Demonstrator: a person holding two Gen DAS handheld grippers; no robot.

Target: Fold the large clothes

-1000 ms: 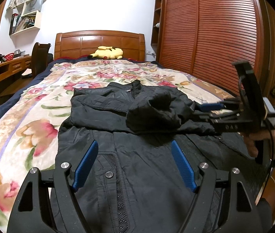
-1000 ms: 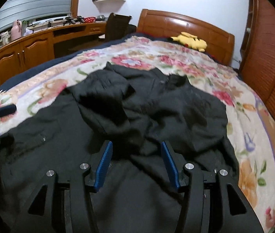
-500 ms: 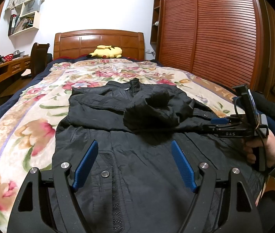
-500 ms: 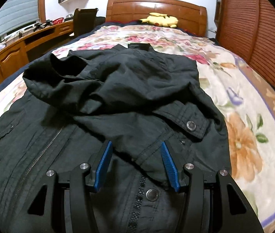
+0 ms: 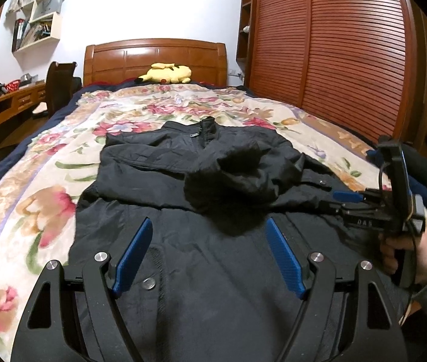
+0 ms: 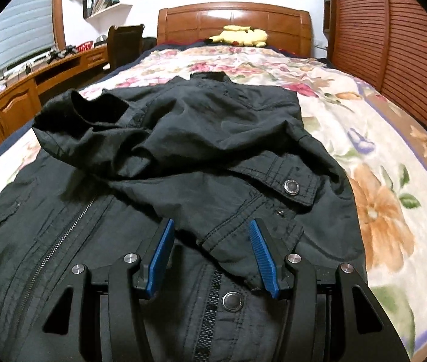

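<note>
A large black jacket lies front-up on the flowered bedspread, collar toward the headboard. One sleeve is folded across the chest, its cuff with a snap button lying on the right side. My left gripper is open and empty, low over the jacket's lower front. My right gripper is open, low over the jacket with the folded sleeve's edge between its fingers. It also shows in the left wrist view at the jacket's right edge, held by a hand.
A yellow plush toy lies at the wooden headboard. A slatted wooden wardrobe runs along the right of the bed. A desk and a chair stand on the left.
My right gripper has swung from over the jacket's middle down to its right edge near the cuff. The left gripper has barely moved. The jacket lies as before.
</note>
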